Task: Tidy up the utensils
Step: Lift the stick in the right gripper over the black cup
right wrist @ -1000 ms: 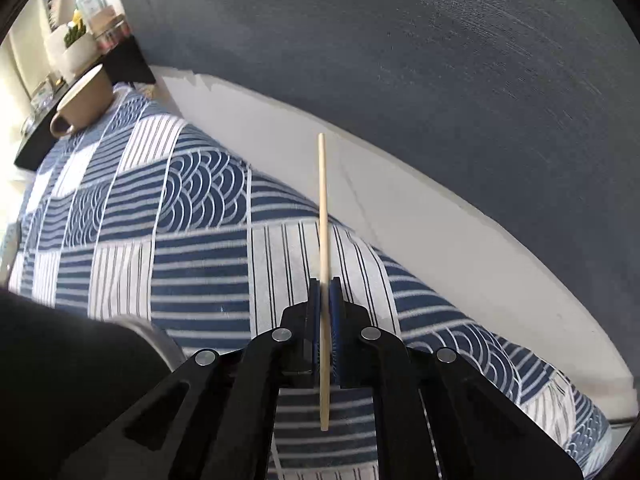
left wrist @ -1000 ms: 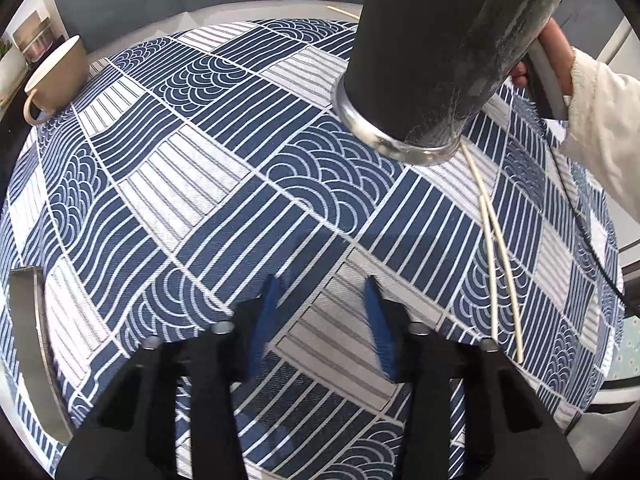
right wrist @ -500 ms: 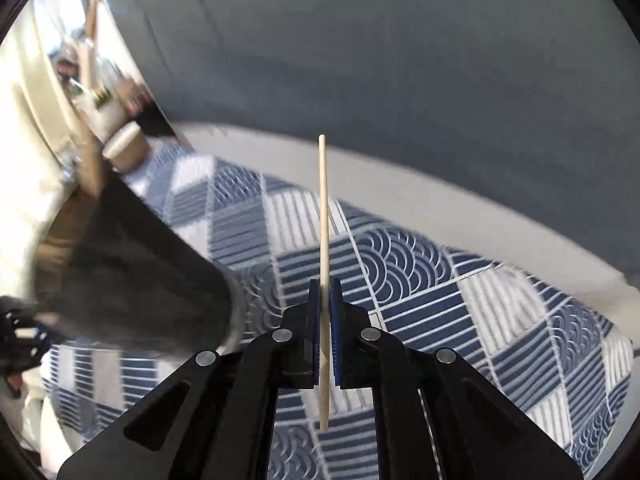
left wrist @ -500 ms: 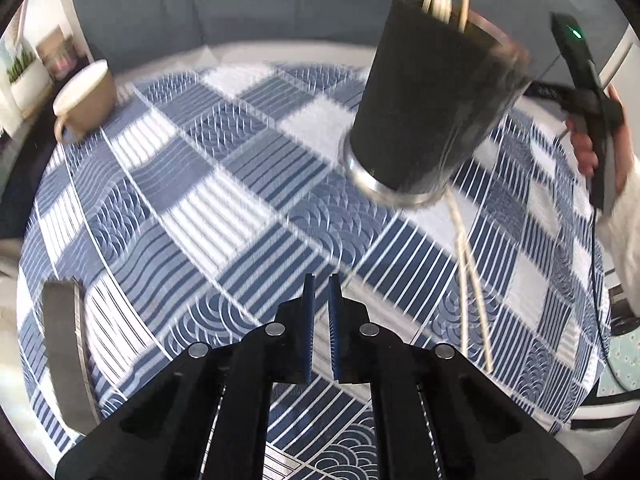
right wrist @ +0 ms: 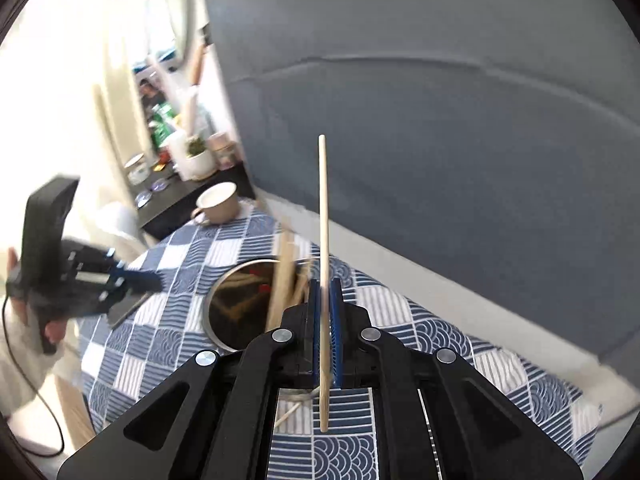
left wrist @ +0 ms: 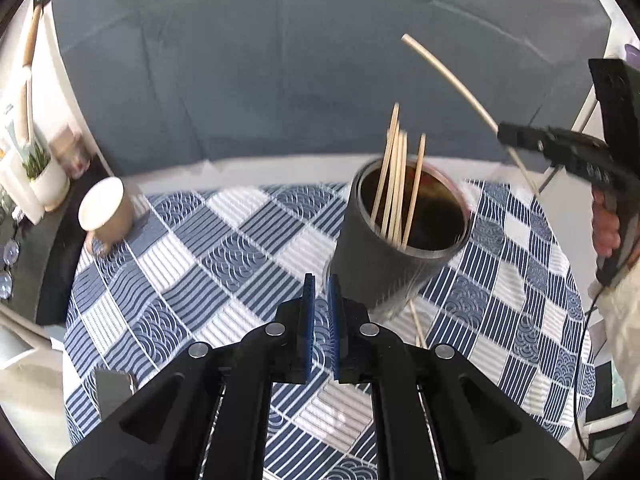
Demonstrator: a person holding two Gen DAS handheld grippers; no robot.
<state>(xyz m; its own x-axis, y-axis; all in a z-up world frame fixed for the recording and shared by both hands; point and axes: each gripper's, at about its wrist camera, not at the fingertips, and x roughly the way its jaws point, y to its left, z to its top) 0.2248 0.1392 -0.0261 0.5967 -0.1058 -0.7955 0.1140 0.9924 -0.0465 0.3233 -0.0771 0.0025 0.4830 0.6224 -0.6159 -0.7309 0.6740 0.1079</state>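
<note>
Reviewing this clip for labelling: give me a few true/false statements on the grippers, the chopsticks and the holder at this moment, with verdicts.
1. The right gripper is shut on a single chopstick. True.
2. The left gripper holds a chopstick. False: its jaws are shut with nothing between them.
3. The dark holder is empty. False: several chopsticks already stand in it.
4. A beige cup sits on the patterned tablecloth, away from the holder. True.
5. At least one chopstick lies on the cloth at the holder's base. True.
</note>
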